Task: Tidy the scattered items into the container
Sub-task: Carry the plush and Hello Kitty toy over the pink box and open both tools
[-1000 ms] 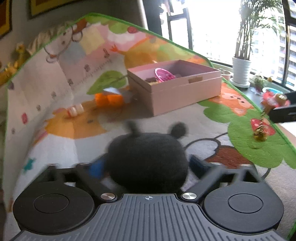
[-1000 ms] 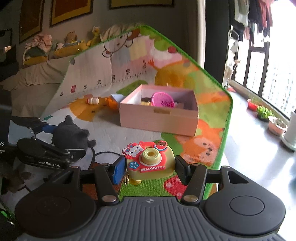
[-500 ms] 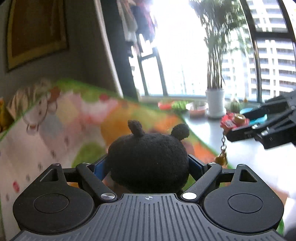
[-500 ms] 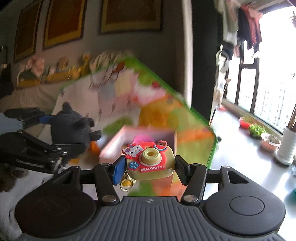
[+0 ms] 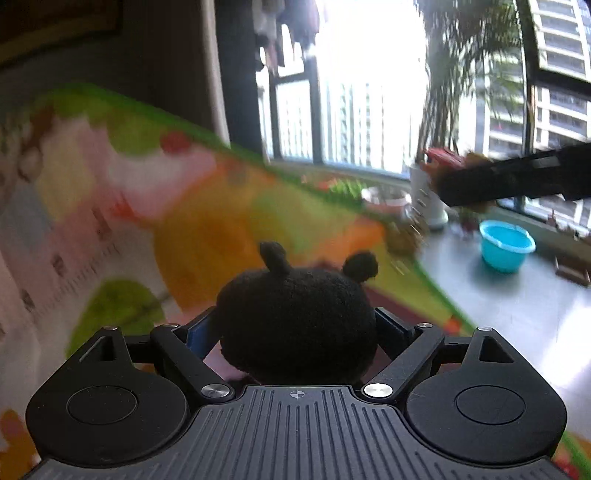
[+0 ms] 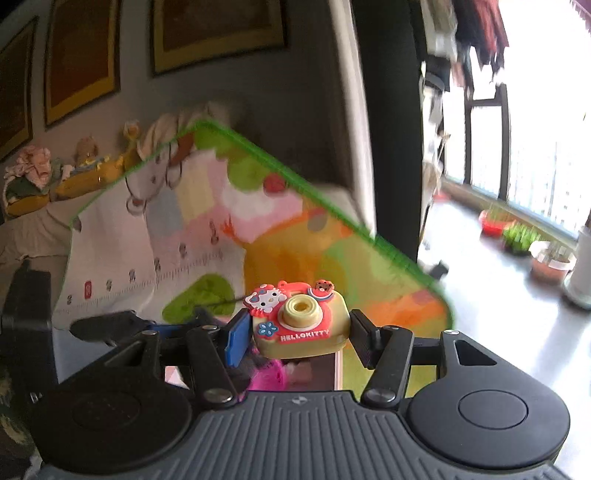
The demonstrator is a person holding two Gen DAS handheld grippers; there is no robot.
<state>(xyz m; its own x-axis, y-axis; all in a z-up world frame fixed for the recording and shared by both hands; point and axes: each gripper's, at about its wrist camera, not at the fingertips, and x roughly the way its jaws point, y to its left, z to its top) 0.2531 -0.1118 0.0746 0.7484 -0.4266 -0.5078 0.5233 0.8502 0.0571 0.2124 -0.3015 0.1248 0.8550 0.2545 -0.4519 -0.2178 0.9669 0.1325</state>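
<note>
Home living room, high-rise flat. Cartoon play mat (image 6: pixel 207 236) filled frame centre; framed pictures (image 6: pixel 218 33) hung upper left; soft toys (image 6: pixel 33 173) lined ledge at left. Potted plants (image 6: pixel 517 236), blue basin (image 5: pixel 506 245), tower blocks (image 5: pixel 561 110) showed right.

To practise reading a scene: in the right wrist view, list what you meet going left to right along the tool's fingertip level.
Left tool → blue finger pad → yellow toy camera → black finger → play mat's green edge.

Glaring daylight from blown-out windows (image 5: pixel 362 92), motion-blurred play mat (image 5: pixel 166 206), fisheye-bent edges.
</note>
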